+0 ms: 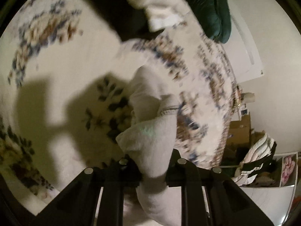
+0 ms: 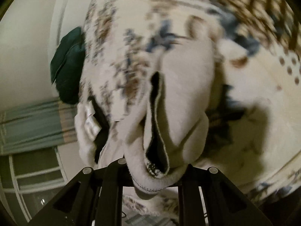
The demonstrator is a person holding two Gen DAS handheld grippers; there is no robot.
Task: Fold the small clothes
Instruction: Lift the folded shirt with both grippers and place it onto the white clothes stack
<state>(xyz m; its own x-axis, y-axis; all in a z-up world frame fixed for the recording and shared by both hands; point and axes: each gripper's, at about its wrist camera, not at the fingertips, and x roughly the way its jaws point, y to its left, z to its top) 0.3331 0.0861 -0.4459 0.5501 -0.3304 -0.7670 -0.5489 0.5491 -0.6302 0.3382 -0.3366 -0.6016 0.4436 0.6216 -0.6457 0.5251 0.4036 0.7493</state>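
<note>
Pinched between both hand-held grippers, left (image 1: 153, 171) and right (image 2: 156, 173), a pale garment (image 1: 150, 131) hangs lifted above the floral bedspread (image 1: 56, 60), apparently raised by two edges so it can be spread for folding.

Left gripper (image 1: 153, 171) at the bottom edge, black fingers (image 1: 120, 171) pinched on a white sock (image 1: 150, 137). Sock bunched just ahead of the jaws, toe end hanging down between them. Beneath and around, a cream bedspread (image 1: 62, 37) with blue and brown flower print, blurred. Shadows of gripper and sock cast on it to the left. At the top, a black cloth (image 1: 116, 13) with white clothes (image 1: 150, 1) on it. Dark green cushion (image 1: 212, 9) at upper right. Cardboard boxes (image 1: 239, 131) and striped cloth (image 1: 257, 156) at the right edge.
</note>
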